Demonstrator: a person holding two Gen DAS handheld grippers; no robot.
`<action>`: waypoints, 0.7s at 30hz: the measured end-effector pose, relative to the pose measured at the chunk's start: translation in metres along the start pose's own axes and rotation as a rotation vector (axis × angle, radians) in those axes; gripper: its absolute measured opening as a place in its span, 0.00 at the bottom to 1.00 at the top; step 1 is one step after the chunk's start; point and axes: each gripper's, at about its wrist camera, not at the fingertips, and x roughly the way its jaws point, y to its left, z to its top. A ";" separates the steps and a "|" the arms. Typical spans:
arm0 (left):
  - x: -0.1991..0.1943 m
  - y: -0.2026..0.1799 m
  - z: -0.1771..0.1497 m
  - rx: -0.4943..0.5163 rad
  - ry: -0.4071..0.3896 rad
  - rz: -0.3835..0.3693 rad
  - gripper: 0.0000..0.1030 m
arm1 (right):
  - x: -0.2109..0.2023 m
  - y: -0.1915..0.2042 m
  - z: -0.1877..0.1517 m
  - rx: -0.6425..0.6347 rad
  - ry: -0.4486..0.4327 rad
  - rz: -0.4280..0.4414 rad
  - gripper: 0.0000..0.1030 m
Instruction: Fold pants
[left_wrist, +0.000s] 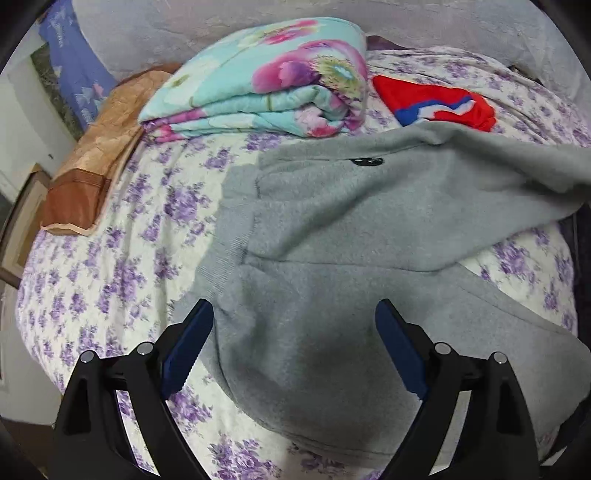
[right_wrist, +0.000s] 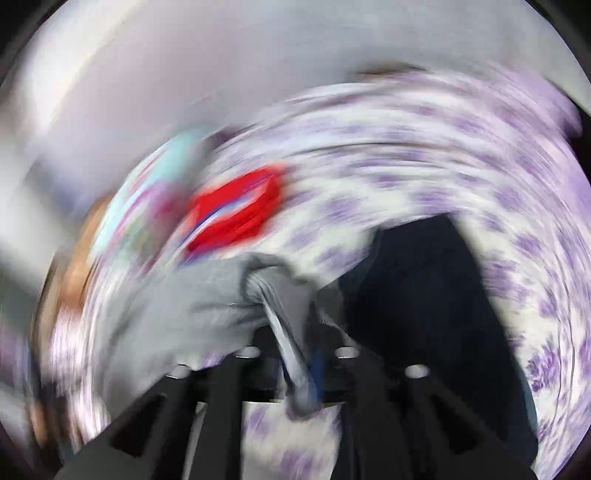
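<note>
The gray pants (left_wrist: 332, 229) lie spread on the bed (left_wrist: 110, 266), near its front edge, one leg pulled up toward the right side; the left tongs (left_wrist: 293, 325) hang over the waist end with jaws wide apart, touching nothing; the right tongs (right_wrist: 295, 332) look clamped on a bunched bit of the gray cloth, though that view is very blurry; the bunch may slip out, since only a little cloth is pinched; the leg could also land crooked, or drag onto the red cloth (left_wrist: 436, 101) by the flowered blanket (left_wrist: 258, 92).
</note>
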 end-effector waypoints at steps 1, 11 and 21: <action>0.002 0.001 0.003 0.001 0.008 0.027 0.84 | 0.013 -0.018 0.013 0.094 -0.014 -0.109 0.70; 0.010 0.039 0.016 -0.069 0.013 0.158 0.87 | 0.041 0.038 -0.005 -0.144 -0.070 -0.250 0.70; 0.047 0.056 0.046 -0.074 0.019 0.183 0.88 | 0.085 0.033 0.009 -0.107 -0.032 -0.498 0.72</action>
